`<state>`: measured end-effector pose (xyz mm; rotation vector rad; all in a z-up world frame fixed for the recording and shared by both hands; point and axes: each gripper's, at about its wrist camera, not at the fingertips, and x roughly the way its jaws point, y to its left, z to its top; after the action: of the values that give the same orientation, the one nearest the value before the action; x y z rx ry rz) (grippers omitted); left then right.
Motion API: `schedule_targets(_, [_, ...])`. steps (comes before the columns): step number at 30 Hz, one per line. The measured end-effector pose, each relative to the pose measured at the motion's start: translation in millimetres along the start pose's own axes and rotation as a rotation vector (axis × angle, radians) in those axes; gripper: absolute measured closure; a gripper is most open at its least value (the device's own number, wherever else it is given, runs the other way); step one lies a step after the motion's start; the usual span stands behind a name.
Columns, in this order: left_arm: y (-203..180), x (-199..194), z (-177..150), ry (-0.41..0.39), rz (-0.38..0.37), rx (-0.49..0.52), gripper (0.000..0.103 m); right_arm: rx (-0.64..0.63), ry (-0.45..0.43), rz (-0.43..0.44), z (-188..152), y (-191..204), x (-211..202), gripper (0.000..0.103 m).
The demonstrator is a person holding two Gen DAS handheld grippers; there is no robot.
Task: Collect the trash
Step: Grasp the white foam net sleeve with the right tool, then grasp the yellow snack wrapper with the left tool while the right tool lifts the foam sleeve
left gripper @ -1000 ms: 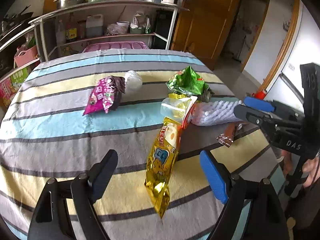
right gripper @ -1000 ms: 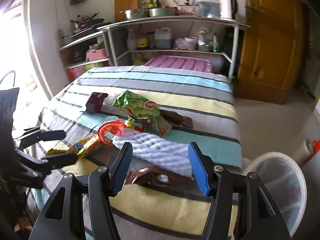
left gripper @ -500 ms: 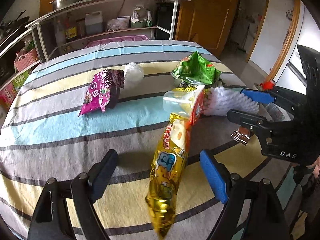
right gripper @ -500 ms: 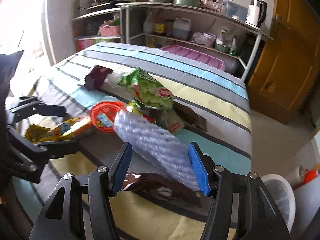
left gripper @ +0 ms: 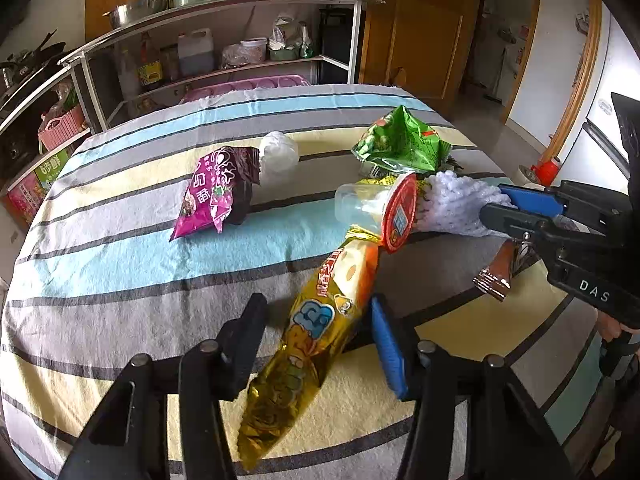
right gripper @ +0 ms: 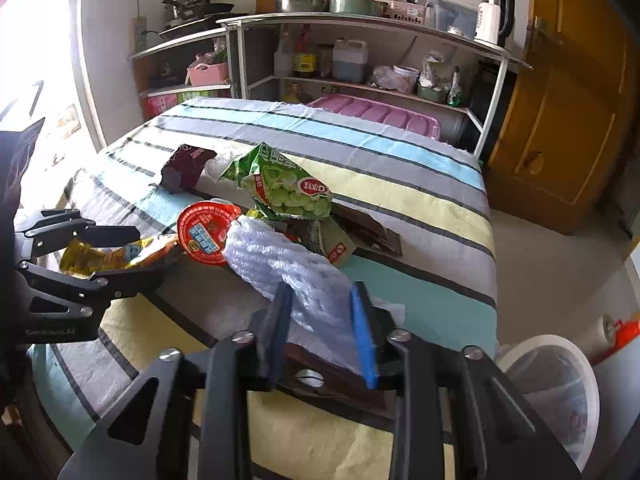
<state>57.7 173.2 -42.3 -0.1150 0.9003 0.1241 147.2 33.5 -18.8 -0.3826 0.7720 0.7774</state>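
Note:
A gold snack wrapper (left gripper: 320,320) lies lengthwise on the striped tablecloth (left gripper: 120,264). My left gripper (left gripper: 316,308) is closing on it, and both pads touch its sides. A white foam net sleeve (right gripper: 280,264) lies to the right. My right gripper (right gripper: 320,296) is closing on the sleeve's near end and squeezes it. A clear cup with a red lid (left gripper: 400,212) sits between the wrapper and the sleeve. Further back are a green bag (left gripper: 400,144), a purple packet (left gripper: 216,196) and a white crumpled ball (left gripper: 278,152). A brown wrapper (left gripper: 496,276) lies under the right gripper.
A white bin (right gripper: 560,380) with a liner stands on the floor past the table's right edge. Behind the table a metal shelf rack (right gripper: 360,80) holds bottles and pots. A wooden door (right gripper: 568,100) is at the right.
Both grippers' jaws have closed in from wide open, the left onto the gold wrapper and the right onto the foam sleeve. The hands have barely shifted.

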Motion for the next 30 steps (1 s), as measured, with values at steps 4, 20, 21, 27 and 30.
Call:
schedule_targets(4, [0.1, -0.1, -0.1, 0.001, 0.001, 0.002, 0.054, -0.002, -0.009, -0.002, -2.0, 1.1, -3.4, 0.084])
schedule_targets(20, [10.6, -5.8, -3.5, -0.014, -0.007, -0.063, 0.075, 0.049, -0.063, 0.016, -8.1, 2.0, -22.7, 0.090])
schedule_targets(21, [10.6, -6.3, -3.7, -0.016, -0.005, -0.064, 0.075, 0.048, -0.067, 0.014, -8.2, 2.3, -24.2, 0.090])
schedule_targets(27, [9.8, -13.5, -2.7, -0.034, -0.012, -0.067, 0.076, 0.072, -0.094, 0.016, -9.5, 1.1, -35.3, 0.090])
schedule_targets(30, [8.0, -18.8, -2.0, -0.049, -0.012, -0.061, 0.076, 0.081, -0.104, 0.013, -10.3, 0.2, -40.0, 0.090])
